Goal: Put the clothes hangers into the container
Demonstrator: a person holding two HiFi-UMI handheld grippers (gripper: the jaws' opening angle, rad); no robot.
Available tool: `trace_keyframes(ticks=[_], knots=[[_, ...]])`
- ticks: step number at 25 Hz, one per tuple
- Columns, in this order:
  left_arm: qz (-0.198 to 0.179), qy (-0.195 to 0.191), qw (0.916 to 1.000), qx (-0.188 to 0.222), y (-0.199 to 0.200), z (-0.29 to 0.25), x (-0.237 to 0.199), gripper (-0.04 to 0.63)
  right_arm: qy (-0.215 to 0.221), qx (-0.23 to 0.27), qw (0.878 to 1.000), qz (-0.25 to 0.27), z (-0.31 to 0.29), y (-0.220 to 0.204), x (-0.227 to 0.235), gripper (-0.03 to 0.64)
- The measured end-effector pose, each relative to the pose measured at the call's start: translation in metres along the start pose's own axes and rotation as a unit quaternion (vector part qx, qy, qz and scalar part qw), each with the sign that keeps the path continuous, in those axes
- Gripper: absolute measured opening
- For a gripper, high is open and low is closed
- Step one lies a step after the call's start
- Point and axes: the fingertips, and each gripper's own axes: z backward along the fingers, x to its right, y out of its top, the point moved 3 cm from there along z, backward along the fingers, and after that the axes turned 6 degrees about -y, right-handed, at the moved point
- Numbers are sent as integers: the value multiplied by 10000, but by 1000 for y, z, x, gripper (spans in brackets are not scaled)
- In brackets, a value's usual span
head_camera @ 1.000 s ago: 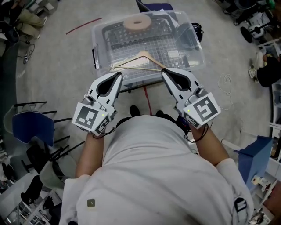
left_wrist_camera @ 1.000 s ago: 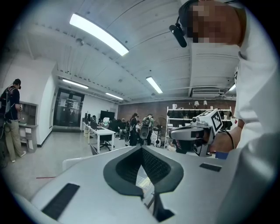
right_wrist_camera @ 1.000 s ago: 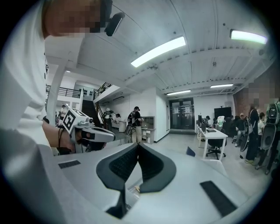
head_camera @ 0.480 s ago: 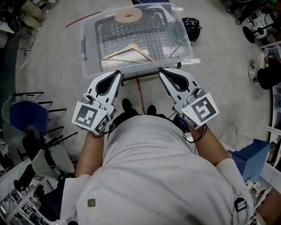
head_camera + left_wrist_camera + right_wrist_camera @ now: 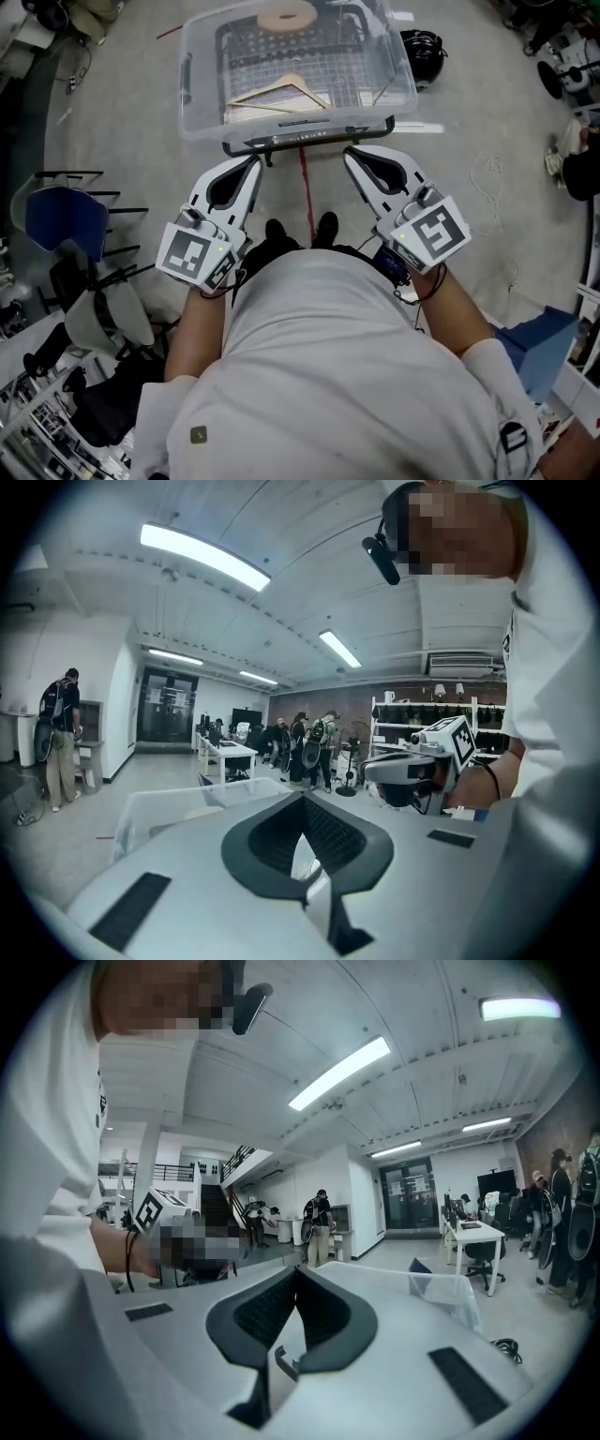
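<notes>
A clear plastic container [image 5: 192,103] stands on the floor ahead of me, its near rim over a black bar [image 5: 309,141]. A wooden clothes hanger [image 5: 281,91] lies flat inside on a wire grid, with a tan ring [image 5: 286,16] at the far end. My left gripper [image 5: 255,162] and right gripper [image 5: 349,155] hover side by side just short of the near rim, both shut with nothing between the jaws. In the left gripper view the jaws [image 5: 302,799] meet at the tip and the container [image 5: 178,810] shows beyond. The right gripper view shows its jaws [image 5: 296,1269] closed the same way.
A blue chair [image 5: 61,239] and black stands crowd the left. A red line [image 5: 305,183] runs along the floor between my feet. A black bundle [image 5: 427,56] lies right of the container, and a blue box [image 5: 544,347] sits at the right. Several people stand far off [image 5: 300,747].
The container has slid up and away in the head view. The gripper tips, first over its near rim, now sit short of it. Both grippers stayed shut and empty.
</notes>
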Motion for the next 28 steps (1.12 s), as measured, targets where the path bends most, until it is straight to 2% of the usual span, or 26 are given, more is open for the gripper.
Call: trace_keyframes(ticks=[8, 17, 23, 28], knots=[[-129, -142, 9998, 86, 0, 41, 10, 16, -115, 158, 9997, 133, 10, 6, -44, 20], [-150, -286, 9993, 177, -10, 133, 13, 15, -275, -38, 9996, -7, 3, 10, -137, 20], [-199, -314, 9989, 278, -18, 191, 5, 15, -251, 196, 9989, 358, -1, 9, -193, 20], [-262, -363, 9983, 366, -22, 225, 4, 15, -337, 243, 9983, 407, 1, 9, -228, 19]])
